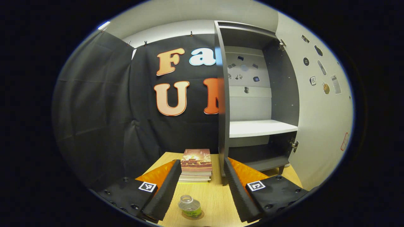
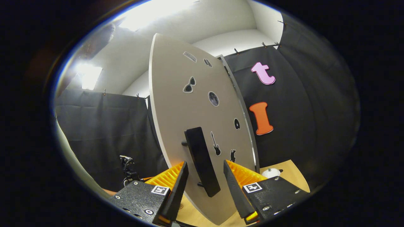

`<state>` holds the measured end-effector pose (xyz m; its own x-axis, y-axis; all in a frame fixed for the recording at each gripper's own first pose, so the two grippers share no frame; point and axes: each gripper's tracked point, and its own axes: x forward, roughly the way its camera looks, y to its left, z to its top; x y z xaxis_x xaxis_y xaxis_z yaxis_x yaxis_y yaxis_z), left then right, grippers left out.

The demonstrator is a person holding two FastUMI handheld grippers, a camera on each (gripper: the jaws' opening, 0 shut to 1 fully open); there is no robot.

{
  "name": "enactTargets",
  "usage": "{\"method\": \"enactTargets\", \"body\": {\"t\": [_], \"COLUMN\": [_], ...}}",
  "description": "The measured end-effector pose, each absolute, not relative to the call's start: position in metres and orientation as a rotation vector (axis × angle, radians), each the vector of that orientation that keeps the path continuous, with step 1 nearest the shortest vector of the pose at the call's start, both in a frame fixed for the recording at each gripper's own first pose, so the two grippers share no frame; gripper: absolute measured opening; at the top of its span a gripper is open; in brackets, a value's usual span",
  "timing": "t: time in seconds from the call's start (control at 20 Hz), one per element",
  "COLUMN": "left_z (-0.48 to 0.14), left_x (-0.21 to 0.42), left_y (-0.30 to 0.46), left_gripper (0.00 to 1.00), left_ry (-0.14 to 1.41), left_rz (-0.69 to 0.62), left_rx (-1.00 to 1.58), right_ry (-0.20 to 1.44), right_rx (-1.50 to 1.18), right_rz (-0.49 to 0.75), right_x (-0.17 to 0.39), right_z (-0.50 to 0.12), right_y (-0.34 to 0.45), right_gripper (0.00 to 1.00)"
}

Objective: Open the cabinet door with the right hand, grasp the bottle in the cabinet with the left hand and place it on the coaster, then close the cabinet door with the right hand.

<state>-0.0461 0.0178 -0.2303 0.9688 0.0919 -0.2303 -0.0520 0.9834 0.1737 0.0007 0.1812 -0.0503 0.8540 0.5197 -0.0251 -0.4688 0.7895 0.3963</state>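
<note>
Left gripper view: bottle (image 1: 189, 206) stands upright on coaster (image 1: 200, 216) on the desk (image 1: 217, 195), low between the fingers of the left hand-held gripper (image 1: 202, 189), not touched by either. Jaws spread wide, nothing held. Book stack (image 1: 196, 164) just behind bottle. Cabinet (image 1: 252, 104) open, white shelf (image 1: 262, 127) bare, lower bay dark, can't tell contents.

Right gripper view: cabinet door (image 2: 195, 126) swung out, edge-on toward cam. Black handle (image 2: 202, 160) sits between fingers of right hand-held gripper (image 2: 205, 183); jaws wide, pads not pressing it as far as I can see. Small white object (image 2: 270, 172) on desk to the right, too small to ID.

Judgement: placing looks done; door-closing step is what's left.

Risks:
- Left gripper sits low around bottle w/ fingers either side; a sideways pull-out could clip it, tip it or push it off coaster.
- Right jaws closing off-centre on handle → slip, door swings free.
- Push too hard → door slams, cabinet shakes, bottle nearby may wobble.
- Door's sweep runs near desk front; left arm not clear = collision.
</note>
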Motion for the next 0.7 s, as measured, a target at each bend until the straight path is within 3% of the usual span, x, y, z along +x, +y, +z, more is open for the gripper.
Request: {"method": "enactTargets", "body": {"t": [0.4, 0.7], "left_z": [-0.214, -0.201], "left_x": [-0.026, -0.015], "left_y": [-0.014, -0.009], "left_gripper": [0.88, 0.89], "left_ry": [0.199, 0.175], "left_rz": [0.009, 0.002], "left_rx": [0.172, 0.174], "right_ry": [0.134, 0.122], "right_rx": [0.348, 0.334], "right_rz": [0.696, 0.751], "right_x": [0.001, -0.001], "right_z": [-0.045, -0.047], "right_y": [0.222, 0.226], "right_gripper": [0.71, 0.71]}}
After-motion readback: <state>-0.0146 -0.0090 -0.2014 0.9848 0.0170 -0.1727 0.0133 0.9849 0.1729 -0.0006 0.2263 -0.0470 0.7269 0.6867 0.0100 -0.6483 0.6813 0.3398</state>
